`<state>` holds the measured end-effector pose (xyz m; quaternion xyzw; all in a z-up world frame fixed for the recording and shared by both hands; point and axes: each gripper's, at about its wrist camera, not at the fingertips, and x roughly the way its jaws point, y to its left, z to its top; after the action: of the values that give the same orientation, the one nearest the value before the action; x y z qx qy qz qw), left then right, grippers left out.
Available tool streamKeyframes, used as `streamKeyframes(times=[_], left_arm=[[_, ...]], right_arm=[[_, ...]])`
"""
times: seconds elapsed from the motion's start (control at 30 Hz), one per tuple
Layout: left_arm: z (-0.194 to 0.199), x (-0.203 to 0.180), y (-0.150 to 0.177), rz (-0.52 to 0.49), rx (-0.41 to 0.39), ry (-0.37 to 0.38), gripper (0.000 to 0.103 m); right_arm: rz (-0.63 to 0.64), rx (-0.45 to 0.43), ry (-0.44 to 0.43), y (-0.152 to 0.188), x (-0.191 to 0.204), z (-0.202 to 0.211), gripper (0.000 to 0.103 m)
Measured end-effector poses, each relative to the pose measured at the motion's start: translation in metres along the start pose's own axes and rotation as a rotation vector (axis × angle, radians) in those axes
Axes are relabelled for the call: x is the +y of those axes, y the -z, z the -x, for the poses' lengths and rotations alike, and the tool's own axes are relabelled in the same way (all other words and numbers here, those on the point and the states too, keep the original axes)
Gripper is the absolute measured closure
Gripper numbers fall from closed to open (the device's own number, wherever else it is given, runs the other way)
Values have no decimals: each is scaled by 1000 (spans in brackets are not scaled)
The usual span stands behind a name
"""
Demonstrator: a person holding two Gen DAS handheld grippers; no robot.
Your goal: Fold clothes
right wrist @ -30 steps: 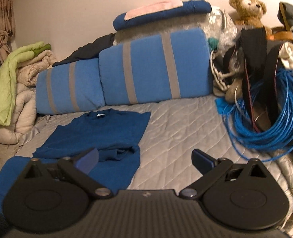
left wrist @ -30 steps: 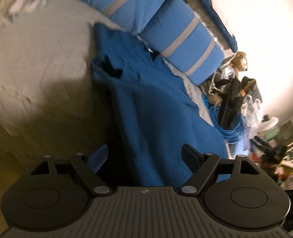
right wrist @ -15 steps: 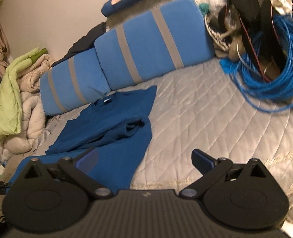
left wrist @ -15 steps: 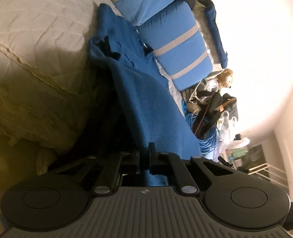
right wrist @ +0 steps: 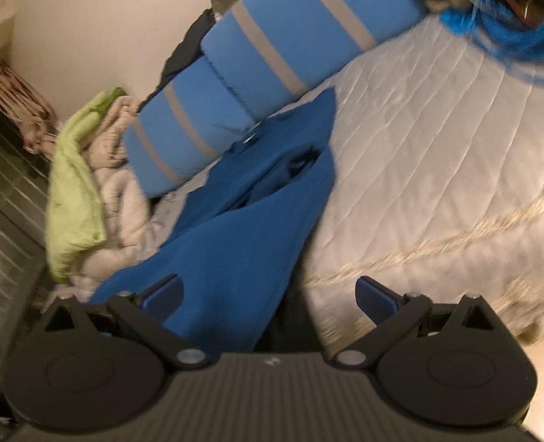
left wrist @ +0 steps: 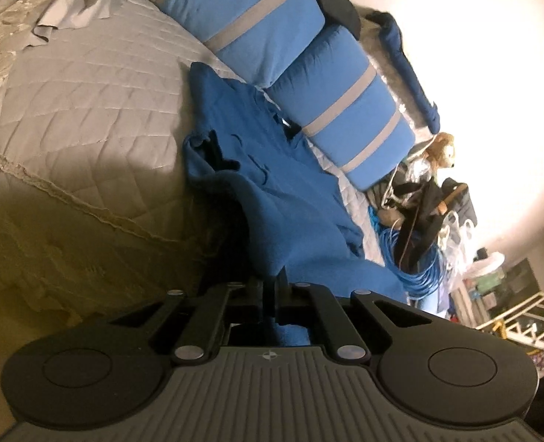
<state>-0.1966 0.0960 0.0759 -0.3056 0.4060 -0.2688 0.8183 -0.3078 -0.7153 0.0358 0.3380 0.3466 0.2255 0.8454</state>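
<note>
The left gripper (left wrist: 273, 294) is clamping the blue shirt's (left wrist: 272, 184) hem; the right gripper (right wrist: 268, 294), jaws gaping, is needing the opposite hem corner.

We record a right gripper (right wrist: 268, 291), jaws wide apart, blue shirt (right wrist: 235, 250) hem between them, untouched. The shirt lies on a grey quilted bedspread (right wrist: 437, 154). Far: striped blue bolsters (right wrist: 235, 84). Left: green blanket (right wrist: 73, 191). Far right: blue cable coil (right wrist: 511, 40).
</note>
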Motion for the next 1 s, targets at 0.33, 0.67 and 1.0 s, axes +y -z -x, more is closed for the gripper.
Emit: streamKeyframes(times=[0.33, 0.67, 1.0], left_arm=[[-7, 5, 3, 42, 8, 1, 97], [-6, 4, 3, 51, 7, 3, 97], [6, -18, 1, 39, -49, 28, 97]], right_arm=[[-195, 41, -234, 40, -34, -29, 26], [-271, 74, -367, 61, -31, -43, 62], [-190, 14, -287, 33, 7, -17, 95]])
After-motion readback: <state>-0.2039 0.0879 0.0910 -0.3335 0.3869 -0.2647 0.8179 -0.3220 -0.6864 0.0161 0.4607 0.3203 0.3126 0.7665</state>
